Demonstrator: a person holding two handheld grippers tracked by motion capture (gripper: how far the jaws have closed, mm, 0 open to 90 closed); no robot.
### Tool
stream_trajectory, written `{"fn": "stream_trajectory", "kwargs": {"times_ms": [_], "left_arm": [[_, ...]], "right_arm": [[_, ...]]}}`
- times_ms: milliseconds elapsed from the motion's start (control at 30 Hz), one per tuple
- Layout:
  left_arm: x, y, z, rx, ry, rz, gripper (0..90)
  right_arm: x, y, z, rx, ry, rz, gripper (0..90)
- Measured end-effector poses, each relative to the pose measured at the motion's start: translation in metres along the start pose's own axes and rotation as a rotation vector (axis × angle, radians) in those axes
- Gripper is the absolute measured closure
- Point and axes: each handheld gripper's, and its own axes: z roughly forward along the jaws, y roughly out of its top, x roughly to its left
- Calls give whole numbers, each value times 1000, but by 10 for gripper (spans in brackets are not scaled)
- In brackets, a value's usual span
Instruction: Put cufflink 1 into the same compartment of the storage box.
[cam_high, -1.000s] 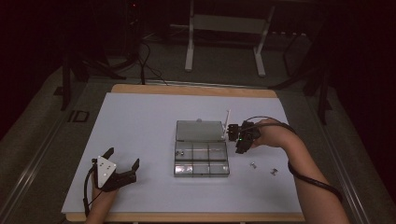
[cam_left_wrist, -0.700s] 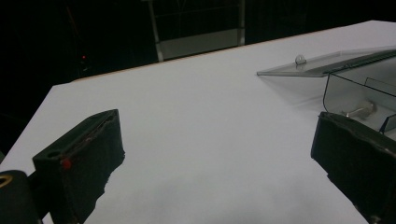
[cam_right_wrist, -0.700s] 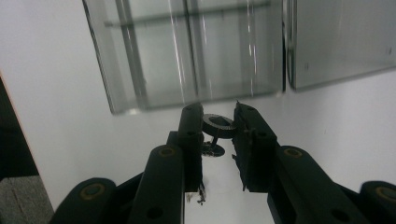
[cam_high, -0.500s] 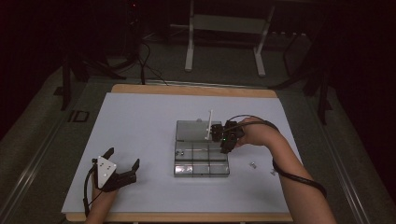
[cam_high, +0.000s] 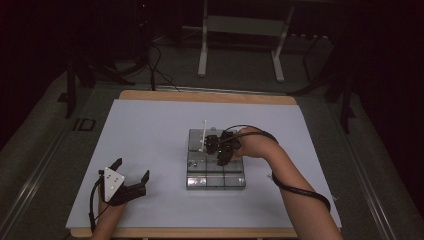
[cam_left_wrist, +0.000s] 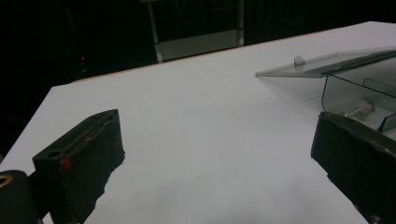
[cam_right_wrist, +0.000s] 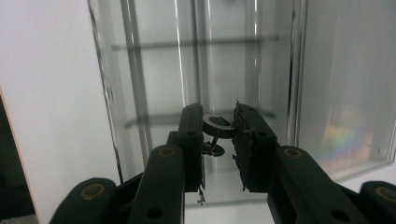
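My right gripper (cam_high: 218, 150) hung over the clear plastic compartment box (cam_high: 216, 176), which sat a little right of the middle of the white surface (cam_high: 150, 135), nearer its front edge than its back one. In the right gripper view my fingers (cam_right_wrist: 191, 135) were nearly closed, pinching a small dark metal ring (cam_right_wrist: 218, 127) flat between the pads, with a tiny silvery bit dangling just beneath it. Below them lay the box's see-through dividers, and I could not tell which compartment the ring was over. From the high view the gripper was above the rear part of the box, close by its raised clear lid (cam_high: 200, 140), and a thin white stick (cam_high: 203, 134) stood up at the lid's left side. A few small parts (cam_high: 270, 176) lay loose on the surface just right of the box.

My left gripper (cam_high: 131, 181) rested near the front left corner of the surface, well apart from the box. Its fingers (cam_left_wrist: 88, 154) stood wide open with nothing between them but bare white surface; the box and its tilted lid sat off beyond the right finger.
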Motion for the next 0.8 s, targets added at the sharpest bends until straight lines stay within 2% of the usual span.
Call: {"fn": "stream_trajectory", "kwargs": {"times_ms": [100,300,533,633,667,767,800], "left_arm": [[0,0,0,-1,-1,1,34],[0,0,0,-1,-3,0,34],[0,0,0,-1,-3,0,34],[0,0,0,-1,-4,1,34],[0,0,0,-1,-4,1,34],[0,0,0,-1,-4,0,34],[0,0,0,-1,-4,0,34]], "right_arm": [[2,9,2,-6,0,-8,731],[1,25,7,-30,16,7,731],[-1,39,10,-93,7,75,730],[-2,42,16,-101,10,100,730],[-3,43,19,-107,6,93,730],[-6,44,27,-118,2,126,730],[-7,44,30,-126,15,139,730]]}}
